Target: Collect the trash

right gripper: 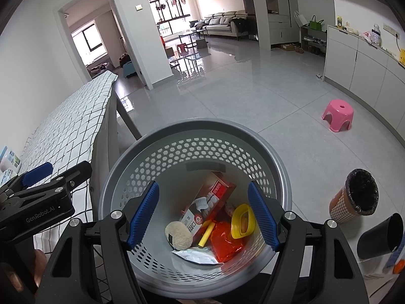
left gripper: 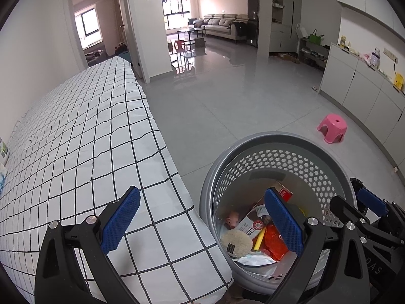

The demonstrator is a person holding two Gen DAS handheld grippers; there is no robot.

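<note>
The trash sits at the bottom of the grey basket (right gripper: 276, 167), right under the right claw (right gripper: 205, 215). Between that claw's two blue pads you can look straight down on a red and white box (right gripper: 215, 197), a round fluffy pad (right gripper: 178, 236), a yellow stick (right gripper: 206, 234), a red bag (right gripper: 225, 240) and a yellow ring (right gripper: 243, 221). The box lies long-ways, pointing up and away from the claw. The stick points the same way.

The right claw is wide open and holds nothing. It hangs over the middle of the basket and tips down into it.

The left claw (left gripper: 202, 224) is also wide open and empty. One of its pads is over the checked bed (left gripper: 76, 136) and the other is over the basket's near edge. So the basket is to the right of the left claw, and the right claw is the nearer one.

The bed top by the left claw looks bare. Far to the left edge there are some small packs (right gripper: 8, 162), too blurry to name. I think the next reach goes that way, and the left claw is closer.

A lined bin (right gripper: 357, 197) and a pink stool (right gripper: 338, 112) stand on the floor to the right.
</note>
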